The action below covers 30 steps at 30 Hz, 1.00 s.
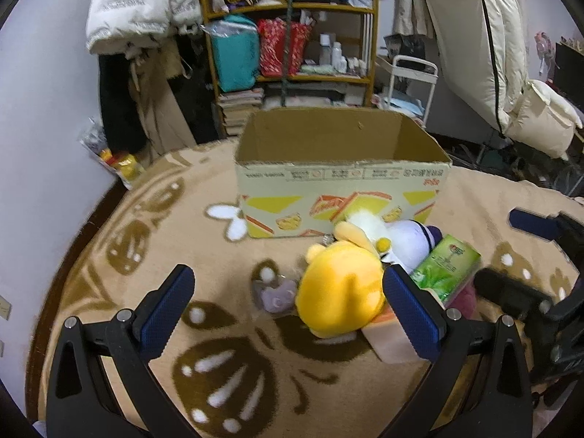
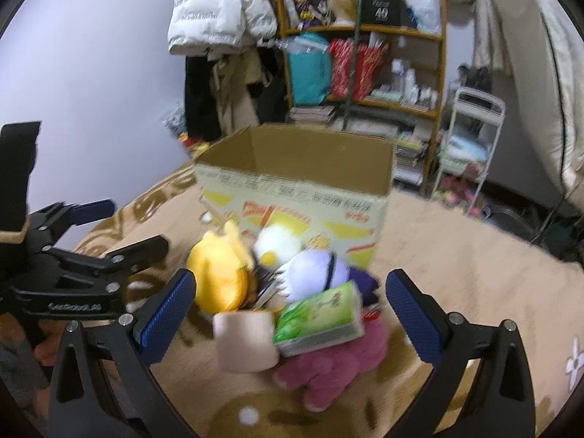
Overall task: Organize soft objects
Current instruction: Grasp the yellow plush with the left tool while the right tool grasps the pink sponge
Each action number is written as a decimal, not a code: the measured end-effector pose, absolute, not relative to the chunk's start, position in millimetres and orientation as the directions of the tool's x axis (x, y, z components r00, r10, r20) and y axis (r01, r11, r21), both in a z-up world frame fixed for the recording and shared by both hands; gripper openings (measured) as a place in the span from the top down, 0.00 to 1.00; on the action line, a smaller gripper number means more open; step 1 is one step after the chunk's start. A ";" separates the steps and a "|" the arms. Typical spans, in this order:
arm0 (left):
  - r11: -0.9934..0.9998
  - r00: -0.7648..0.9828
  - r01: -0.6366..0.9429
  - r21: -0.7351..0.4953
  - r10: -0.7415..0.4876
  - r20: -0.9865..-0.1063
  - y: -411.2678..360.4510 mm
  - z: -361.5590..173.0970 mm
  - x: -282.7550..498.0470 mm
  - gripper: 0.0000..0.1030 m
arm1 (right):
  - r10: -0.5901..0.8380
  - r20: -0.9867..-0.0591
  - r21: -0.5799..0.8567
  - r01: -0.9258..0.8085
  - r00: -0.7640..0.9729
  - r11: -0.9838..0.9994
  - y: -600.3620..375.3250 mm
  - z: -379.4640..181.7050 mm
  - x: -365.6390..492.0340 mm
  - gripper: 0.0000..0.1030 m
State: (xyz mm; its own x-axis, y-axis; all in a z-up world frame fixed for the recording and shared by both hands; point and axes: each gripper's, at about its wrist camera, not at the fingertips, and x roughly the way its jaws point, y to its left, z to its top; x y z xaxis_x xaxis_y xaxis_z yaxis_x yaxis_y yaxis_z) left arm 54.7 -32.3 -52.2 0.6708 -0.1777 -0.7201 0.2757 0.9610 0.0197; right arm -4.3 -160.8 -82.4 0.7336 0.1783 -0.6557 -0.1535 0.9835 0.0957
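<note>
Nearest, I hold the left gripper (image 1: 288,314) with its fingers (image 1: 166,315) spread wide and empty, just short of the cardboard box (image 1: 339,168); its right finger touches the yellow plush (image 1: 339,288).

The right gripper (image 2: 290,315), fingers wide and empty, straddles the pile in front of the box.

In that pile, nearest first: a pink plush (image 2: 328,368), a beige block (image 2: 242,339) and a green tissue pack (image 2: 321,317) lying on them, then the yellow plush and a white-and-purple plush (image 2: 314,273) against the box's front wall.

The box stands open on the patterned blanket (image 1: 182,197).

Behind the box is a wooden shelf (image 1: 292,7).
</note>
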 end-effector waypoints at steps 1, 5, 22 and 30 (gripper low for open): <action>0.958 0.658 0.286 0.001 -0.196 -0.728 -32.2 -53.7 56.6 0.01 | 0.191 -0.669 0.107 -0.162 0.718 0.981 -160.1 -85.5 -3.3 0.02; 0.945 0.613 0.321 -0.060 -0.255 -0.748 -33.4 -58.7 65.0 0.01 | 0.231 -0.705 0.139 -0.189 0.670 0.972 -158.2 -96.2 1.6 0.04; 0.915 0.459 0.382 -0.132 -0.312 -0.832 -53.4 -95.8 102.8 0.02 | 0.327 -0.802 0.207 -0.281 0.500 0.937 -138.0 -134.6 21.9 0.54; 0.900 0.402 0.412 -0.139 -0.317 -0.859 -68.6 -113.6 107.2 0.02 | 0.357 -0.811 0.248 -0.281 0.463 0.927 -138.1 -148.4 33.3 0.66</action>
